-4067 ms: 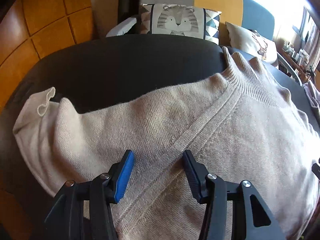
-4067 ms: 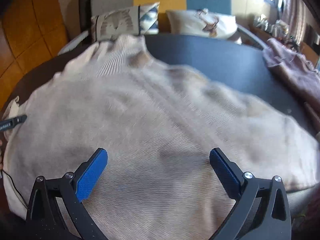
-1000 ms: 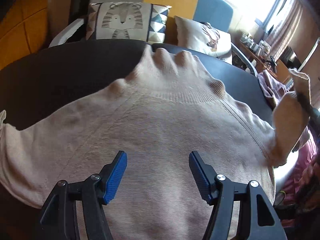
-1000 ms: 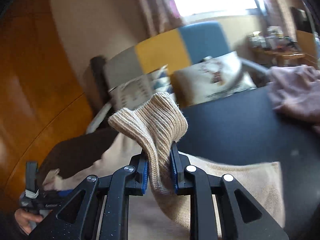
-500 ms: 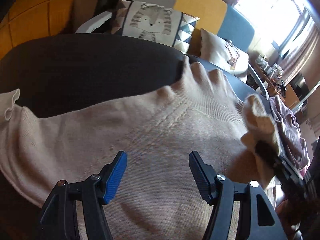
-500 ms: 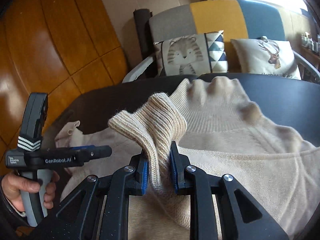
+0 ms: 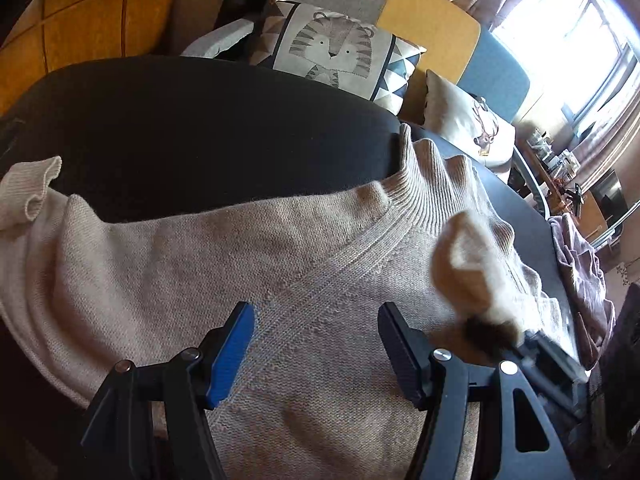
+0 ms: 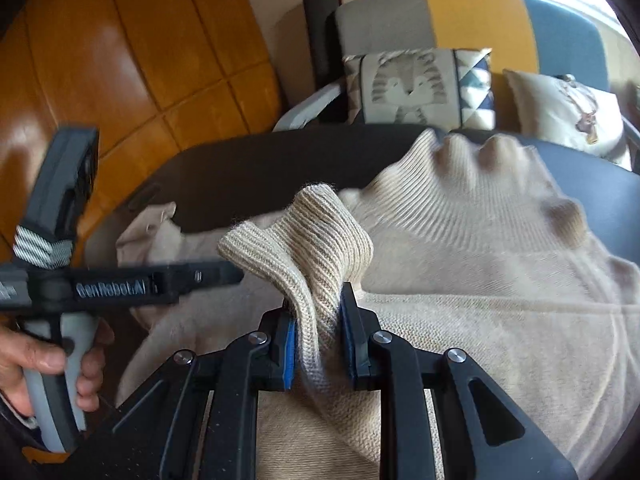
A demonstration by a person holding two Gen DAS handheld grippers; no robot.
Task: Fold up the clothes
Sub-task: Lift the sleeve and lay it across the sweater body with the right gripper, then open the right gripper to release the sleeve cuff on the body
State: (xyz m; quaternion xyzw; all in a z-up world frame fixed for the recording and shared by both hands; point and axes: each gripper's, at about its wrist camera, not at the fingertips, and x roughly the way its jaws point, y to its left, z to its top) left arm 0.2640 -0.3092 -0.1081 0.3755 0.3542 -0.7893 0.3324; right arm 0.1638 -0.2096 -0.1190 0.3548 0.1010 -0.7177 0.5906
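sweater (image 7: pixel 240 272): beige knit, spread flat on the dark table (image 7: pixel 208 128), ribbed neck toward the sofa, body filling most of both views
right sleeve cuff (image 8: pixel 304 236): ribbed end lifted off the body and carried across above the chest; blurred in the left wrist view (image 7: pixel 464 264)
left sleeve cuff (image 7: pixel 28 196): lying rumpled on the table at the far left edge of the sweater
right gripper (image 8: pixel 318 344): blue pads pinched tight on the right sleeve just below the cuff
left gripper (image 7: pixel 316 344): jaws spread apart with nothing between them, hovering above the chest of the sweater; seen from the side in the right wrist view (image 8: pixel 168 280), held by a hand (image 8: pixel 44 364)
change from half a second ago: the held cuff has come further over the chest, closer to the left gripper; the left gripper has stayed apart and empty
surroundings: tiger cushion (image 7: pixel 332 52) and deer cushion (image 7: pixel 472 124) on the sofa beyond the table; pinkish garment (image 7: pixel 580 264) heaped at the table's right side; wooden floor (image 8: pixel 140 60)
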